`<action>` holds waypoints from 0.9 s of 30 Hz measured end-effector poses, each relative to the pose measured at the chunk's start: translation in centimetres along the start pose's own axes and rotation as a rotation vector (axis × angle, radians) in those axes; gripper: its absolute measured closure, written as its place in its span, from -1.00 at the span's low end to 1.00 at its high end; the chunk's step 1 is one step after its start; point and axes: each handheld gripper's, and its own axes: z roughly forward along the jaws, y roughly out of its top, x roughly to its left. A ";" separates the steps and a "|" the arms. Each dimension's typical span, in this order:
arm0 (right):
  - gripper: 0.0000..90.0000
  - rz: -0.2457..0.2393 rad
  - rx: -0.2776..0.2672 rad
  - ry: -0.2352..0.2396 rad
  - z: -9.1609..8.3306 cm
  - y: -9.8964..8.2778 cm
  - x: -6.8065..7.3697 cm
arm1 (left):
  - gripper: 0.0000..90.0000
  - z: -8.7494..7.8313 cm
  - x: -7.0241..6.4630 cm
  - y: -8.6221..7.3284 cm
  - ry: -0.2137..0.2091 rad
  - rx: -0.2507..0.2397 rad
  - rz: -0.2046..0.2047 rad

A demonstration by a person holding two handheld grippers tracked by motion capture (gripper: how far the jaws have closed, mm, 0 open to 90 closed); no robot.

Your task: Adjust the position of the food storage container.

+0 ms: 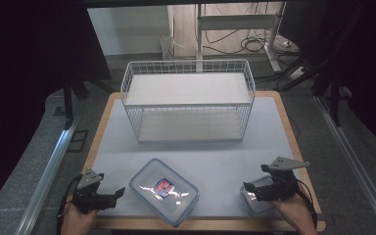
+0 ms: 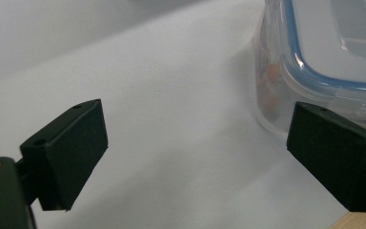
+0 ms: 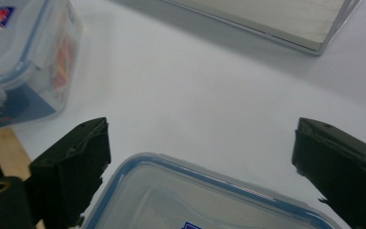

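Large clear lidded plastic box [image 1: 164,191] with blue seal, near the worktop's [image 1: 196,147] front edge, before the empty white wire basket [image 1: 188,100]. Left gripper [image 1: 119,193] beside it, jaws released. Right gripper [image 1: 247,187] over a smaller clear box [image 3: 195,200], jaws spread, grasping nothing. Orange contents [image 2: 271,88] seen blurred in left gripper view.

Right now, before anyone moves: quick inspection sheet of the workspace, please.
Surface: wooden table under a white mat, no spills seen.
Job's things: large clear lidded container near front edge; small lidded container under the right gripper.
Clutter: nothing seen.
Other fixtures: white two-tier wire rack at the back, both shelves bare.
Grippers: left gripper open, beside the large container, apart from it; right gripper open over the small container, jaws not pressing it.
Cables: gripper cable trails at left; floor cables behind.
Surroundings: desk frame, dark curtains.
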 end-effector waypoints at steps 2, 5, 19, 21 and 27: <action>-0.79 -0.012 -0.004 -0.020 0.1 0.0 0.3 | -0.96 0.1 -0.2 0.0 -0.006 0.003 0.002; -0.74 -0.022 -0.008 -0.032 0.2 0.1 0.6 | -1.00 0.2 -0.3 0.1 -0.002 -0.004 0.002; -0.29 -0.021 0.023 0.004 0.1 0.2 0.9 | -0.89 0.0 -0.4 0.0 -0.034 -0.048 0.009; -0.12 -0.025 0.029 0.002 -0.2 0.2 1.1 | -0.88 -0.1 -0.5 0.1 -0.032 -0.053 0.016; 0.66 -0.069 0.049 0.020 -1.8 -0.4 2.2 | -0.87 0.0 -0.8 0.1 -0.024 -0.057 0.023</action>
